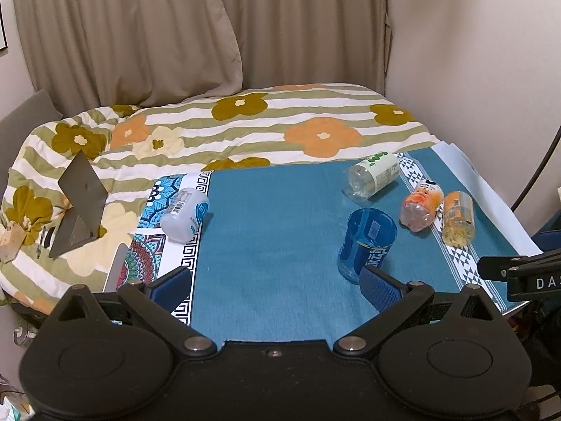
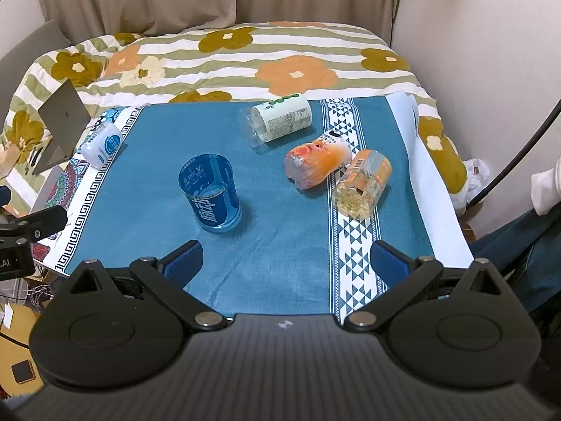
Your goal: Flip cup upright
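A blue clear cup (image 1: 366,242) (image 2: 211,198) stands upright on the teal cloth (image 1: 273,231) (image 2: 280,217), mouth up. Four cut-bottle cups lie on their sides: a white and blue one (image 1: 184,216) (image 2: 101,144) at the left, a green-labelled one (image 1: 372,174) (image 2: 278,119) at the back, a pink-orange one (image 1: 420,207) (image 2: 315,163) and an orange one (image 1: 457,218) (image 2: 363,183) at the right. My left gripper (image 1: 277,287) is open, its right pad just in front of the blue cup. My right gripper (image 2: 285,261) is open and empty, nearer than the cups.
A floral striped quilt (image 1: 245,122) (image 2: 245,56) covers the bed behind the cloth. A grey folded stand (image 1: 79,207) (image 2: 63,122) sits at the left. Curtains and a wall rise behind. The cloth ends at the right on a white sheet (image 2: 431,189).
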